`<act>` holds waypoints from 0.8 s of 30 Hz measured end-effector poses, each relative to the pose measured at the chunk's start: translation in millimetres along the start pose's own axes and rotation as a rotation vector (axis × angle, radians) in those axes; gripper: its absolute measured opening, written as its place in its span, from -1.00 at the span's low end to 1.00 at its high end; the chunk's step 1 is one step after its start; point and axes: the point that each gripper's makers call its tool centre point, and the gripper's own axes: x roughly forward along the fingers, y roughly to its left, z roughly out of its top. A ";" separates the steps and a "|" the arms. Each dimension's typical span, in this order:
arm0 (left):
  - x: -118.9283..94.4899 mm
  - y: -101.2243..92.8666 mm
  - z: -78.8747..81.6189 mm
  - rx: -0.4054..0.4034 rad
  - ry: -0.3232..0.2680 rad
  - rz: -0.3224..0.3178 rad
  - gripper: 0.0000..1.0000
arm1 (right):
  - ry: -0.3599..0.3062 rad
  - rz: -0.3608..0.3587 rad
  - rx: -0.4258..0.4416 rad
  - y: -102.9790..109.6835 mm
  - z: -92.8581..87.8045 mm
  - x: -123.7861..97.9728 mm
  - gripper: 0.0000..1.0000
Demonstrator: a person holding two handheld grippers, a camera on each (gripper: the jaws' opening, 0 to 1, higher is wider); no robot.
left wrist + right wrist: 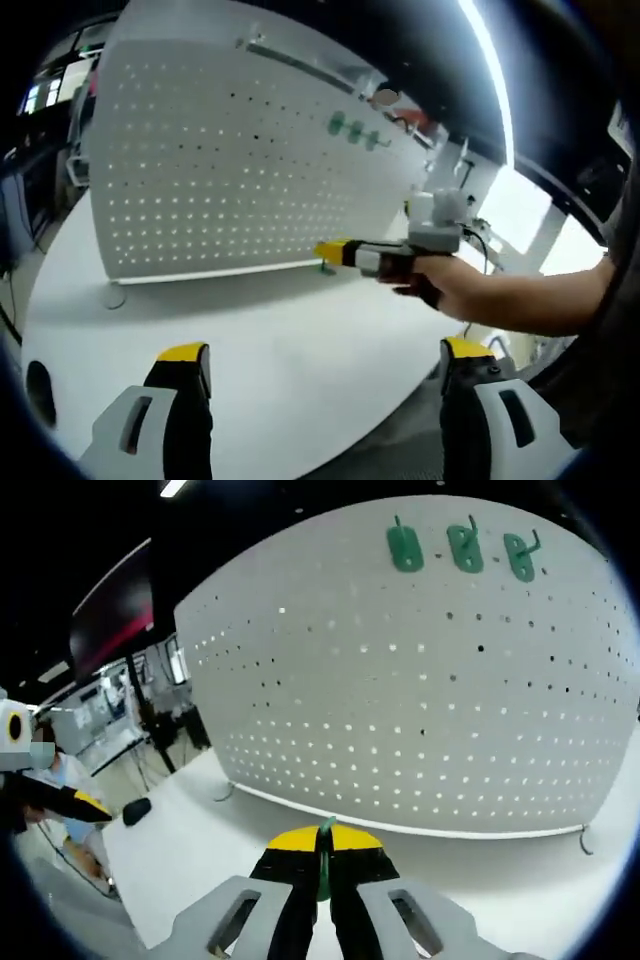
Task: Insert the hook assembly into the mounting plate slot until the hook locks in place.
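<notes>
White table (300, 360), pegboard (430, 680) upright, right gripper (323, 855) pinching green hook (324, 865) upright

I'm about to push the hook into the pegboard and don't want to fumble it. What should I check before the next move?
1. Green hook gripped by the right gripper: ok, jaws closed on it.
2. Hook's orientation in the jaws: cannot tell, mostly hidden.
3. Pegboard standing upright on the table: ok.
4. Free holes ahead of the hook: ok, many open rows below the three mounted green hooks.
5. Left gripper out of the way: ok, open and empty, held back over the table.
6. Hook tip lined up with a hole: not ok, it is short of the board.
</notes>
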 end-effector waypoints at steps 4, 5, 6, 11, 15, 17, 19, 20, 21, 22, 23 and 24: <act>5.6 -4.6 -0.3 -0.016 0.010 -0.004 0.89 | -0.036 0.032 -0.004 15.8 10.2 -21.8 -1.00; 6.5 -5.8 -0.1 -0.023 0.011 -0.006 0.88 | -0.043 0.040 -0.013 19.9 12.2 -26.6 -1.00; 7.7 -8.1 1.4 -0.040 0.006 -0.012 0.87 | -0.053 0.049 -0.022 25.9 15.0 -32.8 -1.00; 15.8 -11.6 9.7 -0.099 -0.008 -0.023 0.85 | -0.085 0.089 -0.024 45.0 21.6 -51.9 -1.00; 21.7 -11.8 13.1 -0.118 -0.008 -0.015 0.81 | -0.086 0.131 0.011 61.0 18.1 -61.7 -1.00; 23.5 -11.7 13.4 -0.122 -0.006 -0.011 0.80 | -0.092 0.150 0.015 68.4 19.2 -65.8 -1.00; 24.9 -10.2 12.9 -0.129 -0.003 -0.003 0.76 | -0.104 0.166 0.022 75.9 22.1 -70.2 -1.00; 26.2 -8.3 12.4 -0.138 -0.001 0.003 0.74 | -0.110 0.178 0.024 79.6 23.8 -72.0 -1.00; 27.1 -7.4 11.8 -0.148 0.000 0.005 0.71 | -0.120 0.187 0.022 83.7 26.2 -75.0 -1.00; 28.1 -8.0 11.0 -0.167 0.003 0.000 0.68 | -0.127 0.194 0.021 86.1 27.9 -76.6 -1.00; 28.7 -10.0 10.1 -0.185 0.008 -0.011 0.63 | -0.134 0.201 0.021 88.1 29.5 -78.0 -1.00; 29.2 -12.8 8.5 -0.216 0.017 -0.025 0.56 | -0.141 0.211 0.018 91.2 31.6 -79.4 -1.00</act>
